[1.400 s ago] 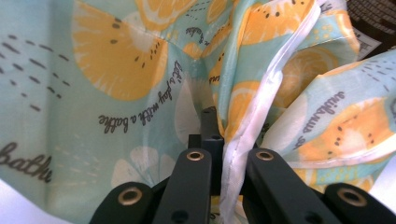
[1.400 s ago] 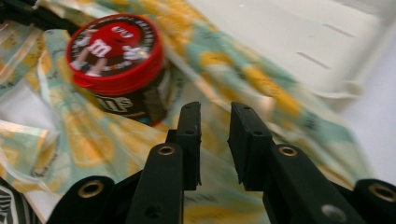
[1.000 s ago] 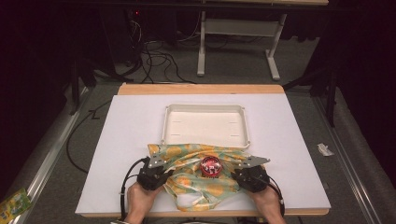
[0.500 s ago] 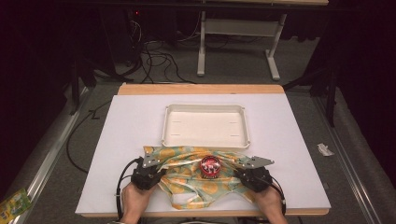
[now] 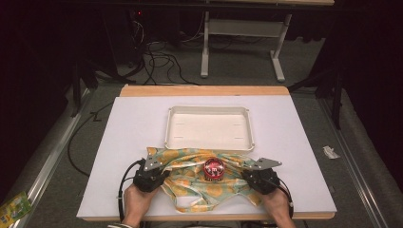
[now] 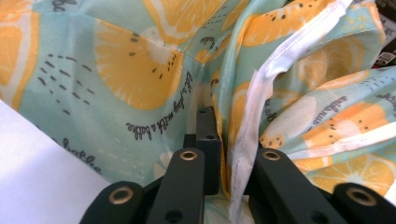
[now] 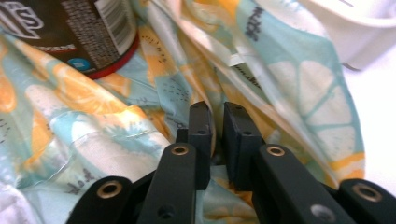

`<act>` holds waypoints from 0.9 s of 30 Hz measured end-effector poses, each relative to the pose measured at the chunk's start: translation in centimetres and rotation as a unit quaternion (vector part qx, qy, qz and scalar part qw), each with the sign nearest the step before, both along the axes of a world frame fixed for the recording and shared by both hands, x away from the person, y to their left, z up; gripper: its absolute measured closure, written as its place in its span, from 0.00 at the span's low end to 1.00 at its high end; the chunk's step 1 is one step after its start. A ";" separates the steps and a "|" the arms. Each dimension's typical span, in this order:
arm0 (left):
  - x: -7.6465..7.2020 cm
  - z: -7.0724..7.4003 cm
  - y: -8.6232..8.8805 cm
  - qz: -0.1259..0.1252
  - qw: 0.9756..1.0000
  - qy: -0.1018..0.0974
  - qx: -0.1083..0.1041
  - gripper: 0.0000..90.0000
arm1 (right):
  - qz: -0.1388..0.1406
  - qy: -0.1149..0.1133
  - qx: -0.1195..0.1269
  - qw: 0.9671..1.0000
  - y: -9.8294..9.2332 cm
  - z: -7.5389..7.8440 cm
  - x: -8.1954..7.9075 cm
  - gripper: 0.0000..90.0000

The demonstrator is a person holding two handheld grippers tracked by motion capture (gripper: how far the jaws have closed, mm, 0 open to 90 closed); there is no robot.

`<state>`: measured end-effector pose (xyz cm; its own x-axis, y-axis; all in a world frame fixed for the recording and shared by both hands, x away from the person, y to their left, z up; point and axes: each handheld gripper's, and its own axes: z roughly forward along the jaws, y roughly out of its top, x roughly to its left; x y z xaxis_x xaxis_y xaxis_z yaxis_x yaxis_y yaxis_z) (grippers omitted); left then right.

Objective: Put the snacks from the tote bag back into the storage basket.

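White table (image 5: 123,142) bears a tray (image 5: 209,145) and patterned cloth (image 5: 195,183).

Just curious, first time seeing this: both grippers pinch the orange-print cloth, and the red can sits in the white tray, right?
Not quite. The can sits on the cloth, in front of the tray, which holds nothing; the high view shows it. Both the left gripper and the right gripper do pinch the cloth.

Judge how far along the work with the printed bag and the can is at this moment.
Done: the red round can sits on the crumpled teal plastic bag with orange-slice print. In hand: the left gripper and right gripper each pinch a fold of that bag at opposite sides. Left: the white rectangular tray behind holds nothing yet, so the bagging and any placing probably remain.
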<state>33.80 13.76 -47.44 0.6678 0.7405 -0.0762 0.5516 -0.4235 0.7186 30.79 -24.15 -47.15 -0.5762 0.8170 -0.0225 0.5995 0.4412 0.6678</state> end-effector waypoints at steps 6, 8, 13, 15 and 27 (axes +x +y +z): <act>0.2 -0.2 -0.1 -0.004 1.000 -0.011 -0.019 0.86 | 0.003 -0.007 0.008 1.000 -0.2 0.4 -0.4 0.84; 0.2 -0.2 -0.1 -0.007 1.000 -0.014 -0.023 0.81 | 0.004 -0.018 0.028 0.999 -0.3 0.8 -0.7 0.80; 0.3 -0.3 -0.2 -0.005 0.999 -0.022 -0.032 0.67 | 0.014 -0.032 0.064 0.997 -0.1 1.9 -1.3 0.72; 0.4 -0.4 -0.3 0.001 0.999 -0.028 -0.033 0.61 | 0.019 -0.038 0.068 0.997 0.1 2.3 -1.5 0.70; 0.8 -0.9 -0.5 0.008 0.998 -0.041 -0.038 0.51 | 0.038 -0.058 0.100 0.993 1.9 3.8 -1.6 0.54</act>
